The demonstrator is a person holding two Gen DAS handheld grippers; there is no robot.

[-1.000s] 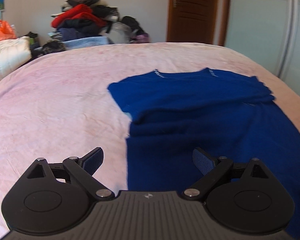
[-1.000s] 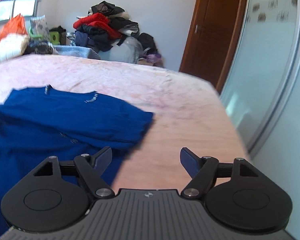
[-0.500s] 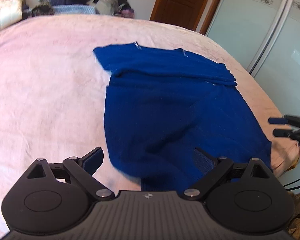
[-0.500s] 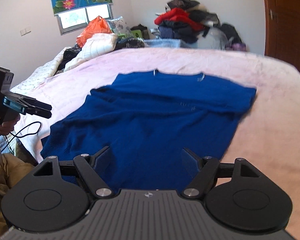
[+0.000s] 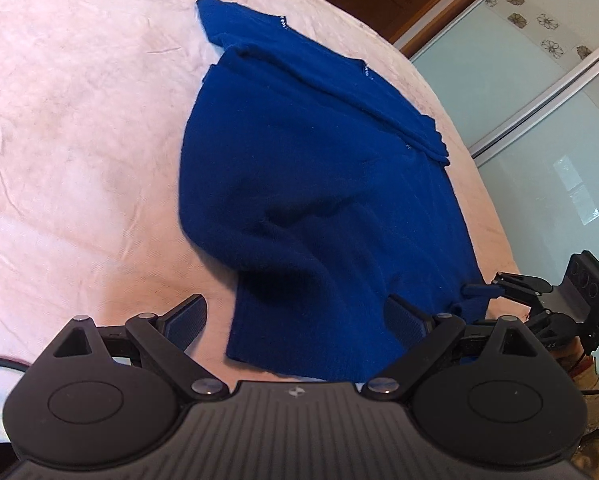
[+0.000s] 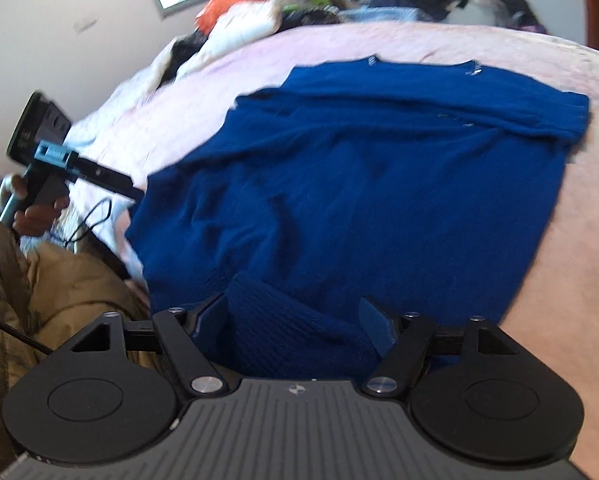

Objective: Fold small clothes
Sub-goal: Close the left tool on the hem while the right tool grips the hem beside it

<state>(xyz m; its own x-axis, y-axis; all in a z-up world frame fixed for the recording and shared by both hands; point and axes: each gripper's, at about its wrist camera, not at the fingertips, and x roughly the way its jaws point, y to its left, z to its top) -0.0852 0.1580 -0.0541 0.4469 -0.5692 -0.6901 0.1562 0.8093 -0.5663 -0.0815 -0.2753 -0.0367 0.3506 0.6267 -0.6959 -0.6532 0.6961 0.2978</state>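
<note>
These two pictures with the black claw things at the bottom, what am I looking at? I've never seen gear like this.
Each picture comes from a camera mounted on a hand-held two-finger gripper; a person carries one in each hand. The left gripper is open over the near hem of a dark blue knitted sweater, which lies spread on a pink bedspread. The right gripper has the sweater's ribbed edge between its fingers, and its jaws are closing. Nothing is gripped yet. In the right camera's view the person's hand holds the left gripper's handle.
</note>
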